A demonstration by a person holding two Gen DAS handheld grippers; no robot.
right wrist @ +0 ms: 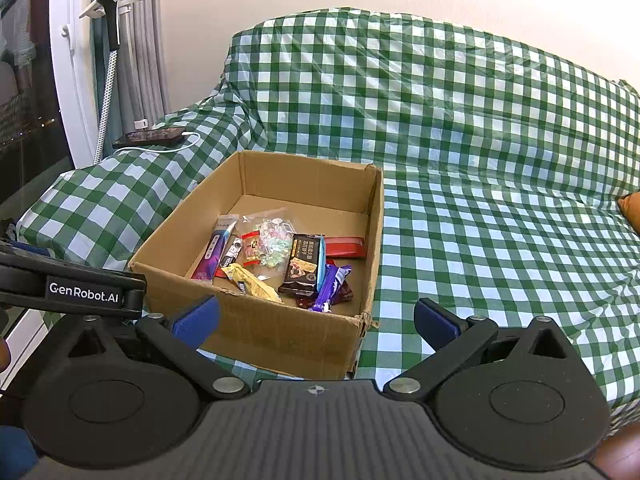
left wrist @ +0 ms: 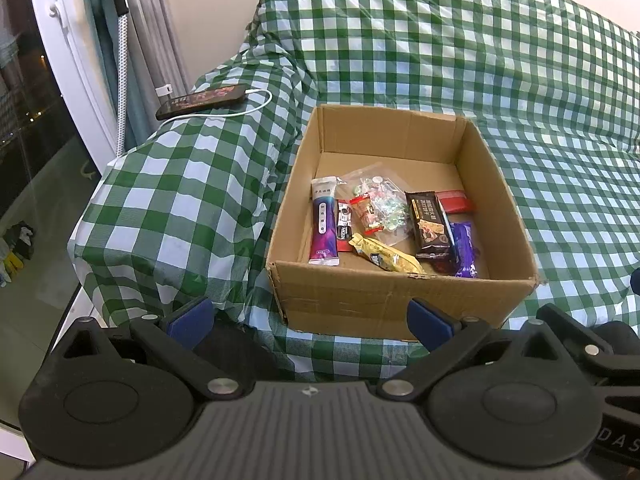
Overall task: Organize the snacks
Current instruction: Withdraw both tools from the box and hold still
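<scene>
An open cardboard box (left wrist: 384,304) sits on a green-checked sofa cover; it also shows in the right wrist view (right wrist: 280,332). Inside lie several snacks: a white-purple sachet (left wrist: 325,222), a clear candy bag (left wrist: 380,204), a yellow bar (left wrist: 386,256), a dark brown bar (left wrist: 430,224), a purple bar (left wrist: 464,250) and a red pack (left wrist: 454,202). My left gripper (left wrist: 310,318) is open and empty, in front of the box's near wall. My right gripper (right wrist: 316,320) is open and empty, at the box's near right corner. The left gripper's body (right wrist: 72,290) shows at the left of the right wrist view.
A phone (left wrist: 202,100) on a white charging cable lies on the sofa armrest, left of the box. A garment steamer (right wrist: 108,8) and curtains stand by the window at the far left. The checked seat (right wrist: 500,248) stretches to the right of the box.
</scene>
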